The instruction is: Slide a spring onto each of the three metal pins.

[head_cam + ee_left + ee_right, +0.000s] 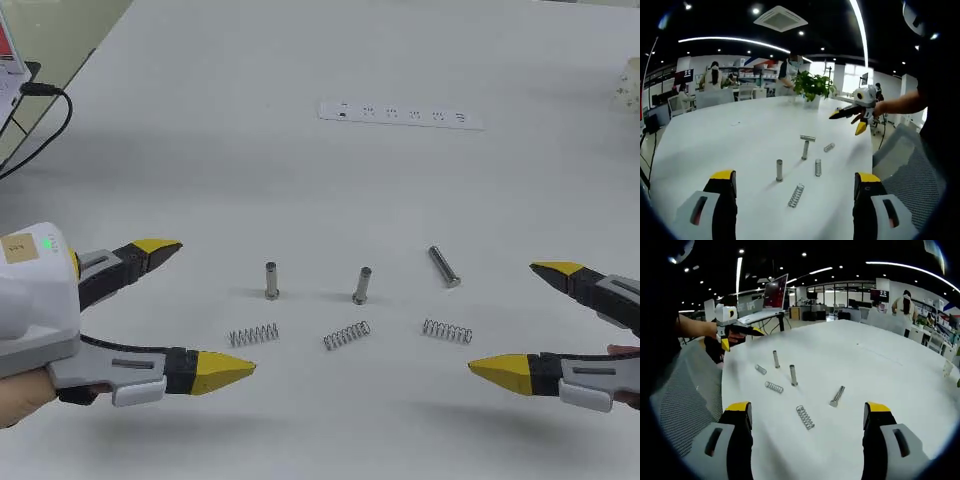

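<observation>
**Three pins, three springs, nothing threaded yet**

The three metal pins sit in a loose row at the middle of the white tabletop (pixel 300 180). The left pin (pixel 271 280) and the middle pin (pixel 362 285) stand upright on their flat heads. The right pin (pixel 445 267) lies on its side, head toward the near right.

A spring lies flat just in front of each: the left spring (pixel 253 335), the middle spring (pixel 347 335) and the right spring (pixel 447 331). Each is near its pin but not touching it. No spring is on a pin, so the task looks to be at its very start.

The one-to-one layout seems meant to let each pair be handled in turn. The upright pins offer a free top end for a spring to drop over. The lying pin would probably need one claw to steady or raise it while the other feeds the spring (a slippery, rolling thing, I would guess).

The left claw (pixel 216 305) hangs to the left of the row, jaws spread wide and holding nothing. The right claw (pixel 501 316) mirrors it on the right, also spread and empty. Both are well apart from the parts and flank them, which suits a reach from either side.

Farther back lies a white power strip (pixel 400 113), and a dark cable (pixel 50 120) loops at the left edge.
</observation>
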Demonstrator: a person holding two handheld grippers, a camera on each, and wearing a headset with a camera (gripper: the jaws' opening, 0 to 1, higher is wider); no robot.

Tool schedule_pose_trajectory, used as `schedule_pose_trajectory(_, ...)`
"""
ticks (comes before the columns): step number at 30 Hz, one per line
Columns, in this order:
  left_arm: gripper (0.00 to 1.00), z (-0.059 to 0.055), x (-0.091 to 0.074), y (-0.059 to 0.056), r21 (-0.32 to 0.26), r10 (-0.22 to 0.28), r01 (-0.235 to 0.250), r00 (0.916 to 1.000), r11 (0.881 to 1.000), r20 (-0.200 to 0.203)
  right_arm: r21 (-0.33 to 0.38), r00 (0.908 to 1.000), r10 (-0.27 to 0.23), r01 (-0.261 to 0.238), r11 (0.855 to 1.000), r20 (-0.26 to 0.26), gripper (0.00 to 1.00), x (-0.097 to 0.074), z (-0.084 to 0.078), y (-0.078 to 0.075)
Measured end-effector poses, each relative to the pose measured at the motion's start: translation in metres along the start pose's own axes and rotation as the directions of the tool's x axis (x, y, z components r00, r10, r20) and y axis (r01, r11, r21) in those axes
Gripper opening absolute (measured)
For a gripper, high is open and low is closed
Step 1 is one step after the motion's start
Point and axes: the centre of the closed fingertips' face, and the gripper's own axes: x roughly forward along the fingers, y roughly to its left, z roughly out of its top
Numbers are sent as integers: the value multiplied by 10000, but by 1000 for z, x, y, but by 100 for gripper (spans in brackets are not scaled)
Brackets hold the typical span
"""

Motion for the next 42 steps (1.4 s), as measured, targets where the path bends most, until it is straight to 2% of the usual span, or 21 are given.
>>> schedule_pose_trajectory(2, 97, -1, 0, 0, 37, 12, -12, 10000, 10000, -32, -45, 10000, 24, -24, 10000, -49, 92, 0, -1, 1)
schedule_pose_trajectory(9, 97, -3, -2, 1, -34, 56, -57, 9999, 10000, -106, -69, 9997, 13, -12, 10000, 257, 93, 0, 5, 0)
schedule_pose_trajectory(14, 97, -1, -3, 3, -81, 141, -141, 9999, 9999, -1, 32, 9999, -54, 53, 10000, 159, 95, 0, 2, 0)
schedule_pose_trajectory(23, 97, -3, -2, 0, -99, 60, -61, 10000, 9999, -70, 175, 9997, -180, 177, 9997, 168, 99, 0, 2, -3)
schedule_pose_trajectory(42, 96, -6, -4, -1, -95, 42, -44, 9999, 9999, -155, 151, 9996, -255, 253, 9996, 110, 99, 0, 2, -2)
